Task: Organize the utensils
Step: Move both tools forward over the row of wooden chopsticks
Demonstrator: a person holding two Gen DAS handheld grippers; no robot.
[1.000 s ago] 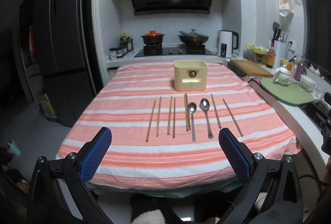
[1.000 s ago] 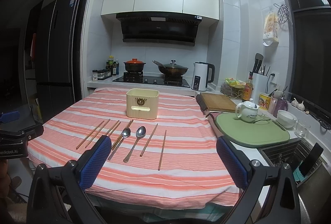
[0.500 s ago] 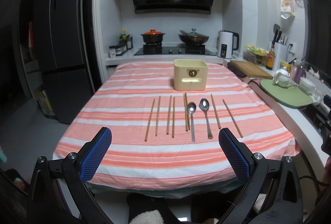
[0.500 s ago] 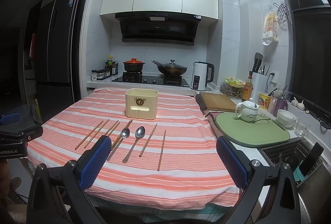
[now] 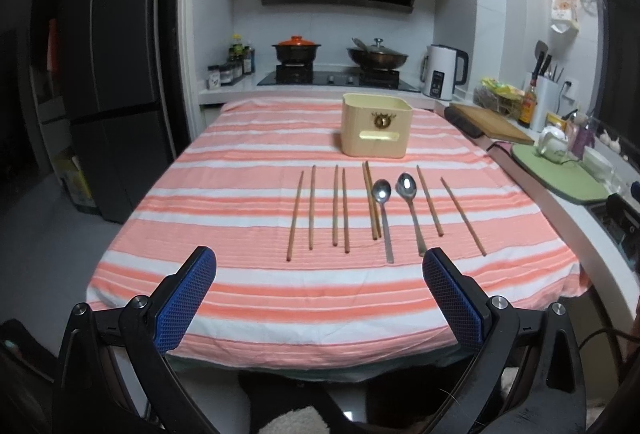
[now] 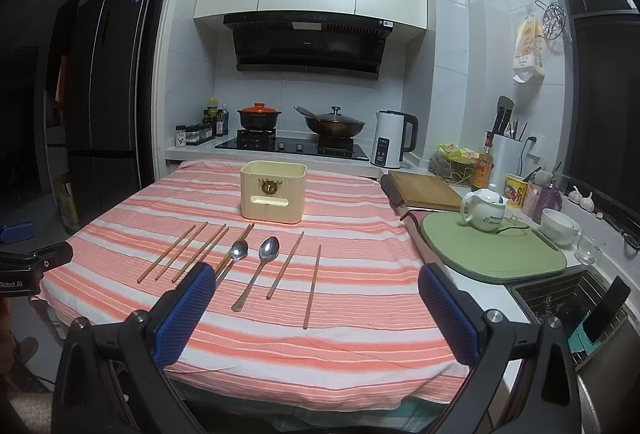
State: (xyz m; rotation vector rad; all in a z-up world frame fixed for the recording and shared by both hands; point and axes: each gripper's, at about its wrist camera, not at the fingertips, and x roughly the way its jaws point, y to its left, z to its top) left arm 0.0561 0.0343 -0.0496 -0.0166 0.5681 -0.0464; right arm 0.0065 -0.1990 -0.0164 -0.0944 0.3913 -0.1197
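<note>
Several wooden chopsticks (image 5: pixel 312 207) and two metal spoons (image 5: pixel 383 209) lie in a row on the striped tablecloth (image 5: pixel 248 290). A cream utensil box (image 5: pixel 376 130) stands behind them. In the right wrist view the chopsticks (image 6: pixel 313 286), spoons (image 6: pixel 262 266) and box (image 6: pixel 273 197) show too. My left gripper (image 5: pixel 318 274) is open and empty, above the table's near edge, short of the utensils. My right gripper (image 6: pixel 312 294) is open and empty, near the front right of the row.
A green mat (image 6: pixel 492 246) with a white teapot (image 6: pixel 484 209) and a wooden cutting board (image 6: pixel 424 189) lie on the counter to the right. A sink (image 6: pixel 568 298) is at the near right. A stove with pots (image 5: pixel 340 53) is behind; a fridge (image 5: pixel 108 73) is left.
Both grippers have moved slightly forward toward the table; the utensils look a little nearer. Nothing on the table has moved.
</note>
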